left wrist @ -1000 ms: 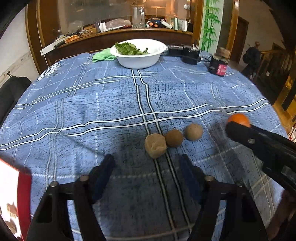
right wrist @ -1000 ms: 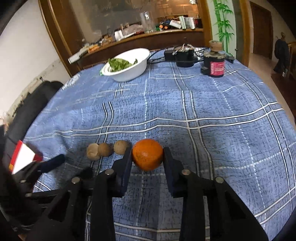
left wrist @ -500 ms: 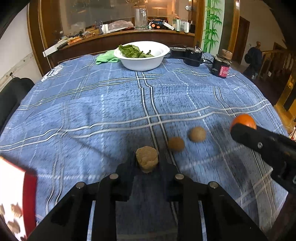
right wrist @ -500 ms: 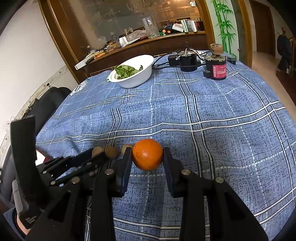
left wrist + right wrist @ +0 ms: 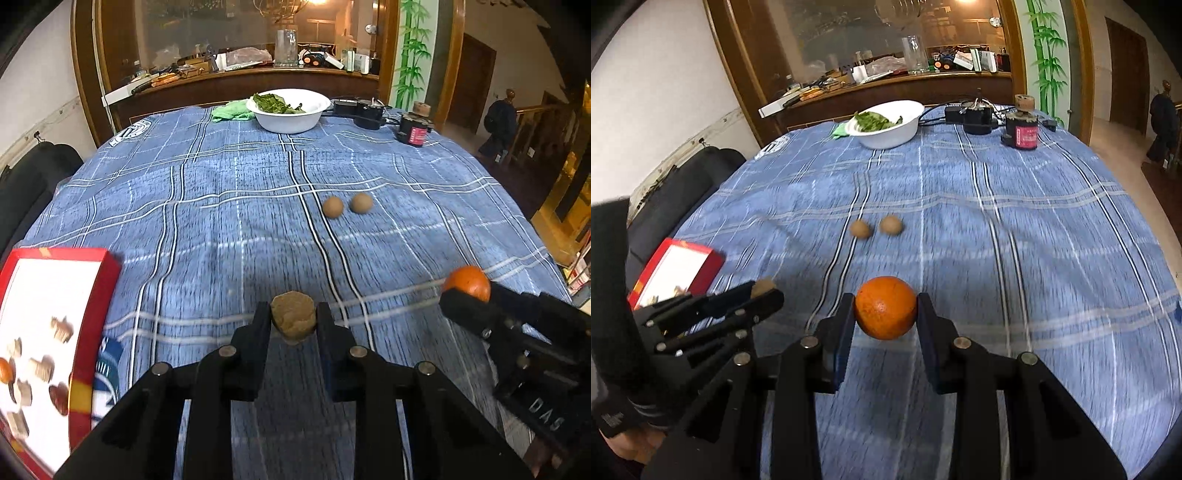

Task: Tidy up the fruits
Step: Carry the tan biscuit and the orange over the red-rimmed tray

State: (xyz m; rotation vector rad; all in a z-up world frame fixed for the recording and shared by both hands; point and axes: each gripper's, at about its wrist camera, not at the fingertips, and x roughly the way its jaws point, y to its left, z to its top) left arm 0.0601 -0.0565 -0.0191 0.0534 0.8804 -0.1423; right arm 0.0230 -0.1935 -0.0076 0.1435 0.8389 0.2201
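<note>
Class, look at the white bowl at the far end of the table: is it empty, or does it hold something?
Not empty. The white bowl holds green leaves, showing above its rim in both views. How deep they go cannot be told.

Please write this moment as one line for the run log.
left tongs: shut on brown fruit | right tongs: shut on orange | on cloth: two brown fruits

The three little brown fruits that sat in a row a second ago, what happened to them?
The left gripper closed its jaws on the nearest brown fruit and lifted it away toward the red box. The other two brown fruits stayed on the blue tablecloth. The right gripper kept holding the orange and pulled back too.
</note>
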